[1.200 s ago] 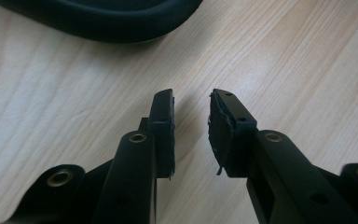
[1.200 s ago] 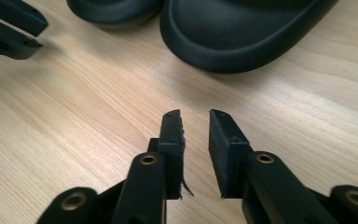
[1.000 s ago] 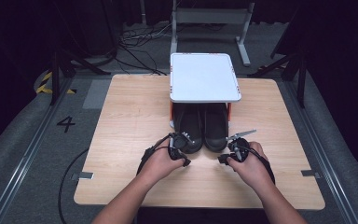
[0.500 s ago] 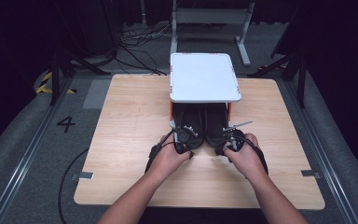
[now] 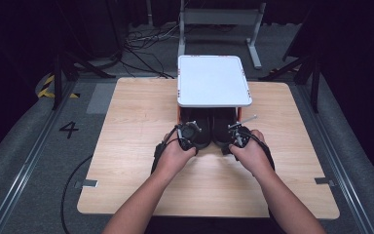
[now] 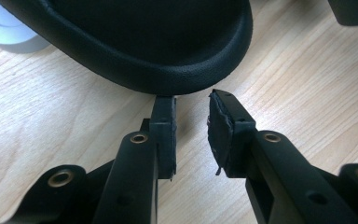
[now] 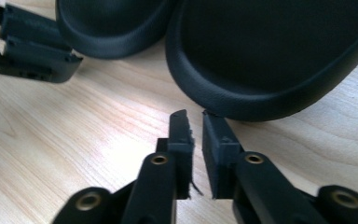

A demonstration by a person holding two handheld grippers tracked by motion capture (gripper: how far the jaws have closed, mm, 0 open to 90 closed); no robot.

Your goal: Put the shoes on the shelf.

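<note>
Two black shoes stand side by side with their toes under a white raised shelf [image 5: 213, 80]: the left shoe [image 5: 202, 129] and the right shoe [image 5: 222, 127]. My left gripper [image 5: 191, 134] sits at the left shoe's heel. In the left gripper view its tips [image 6: 193, 100] are a little apart, right against the heel rim [image 6: 135, 42], with nothing between them. My right gripper [image 5: 236, 137] sits at the right shoe's heel [image 7: 270, 56]. Its jaws [image 7: 195, 115] have just been opening and show a narrow empty gap.
The wooden table [image 5: 136, 126] spreads to both sides of the shoes and toward the person. The shelf stands at the table's far middle on short legs. In the right gripper view the left shoe [image 7: 112, 23] and the other gripper [image 7: 32, 56] lie to the left.
Both hands have moved forward toward the shelf. The two shoes have slid farther under it, so less of each shows.
</note>
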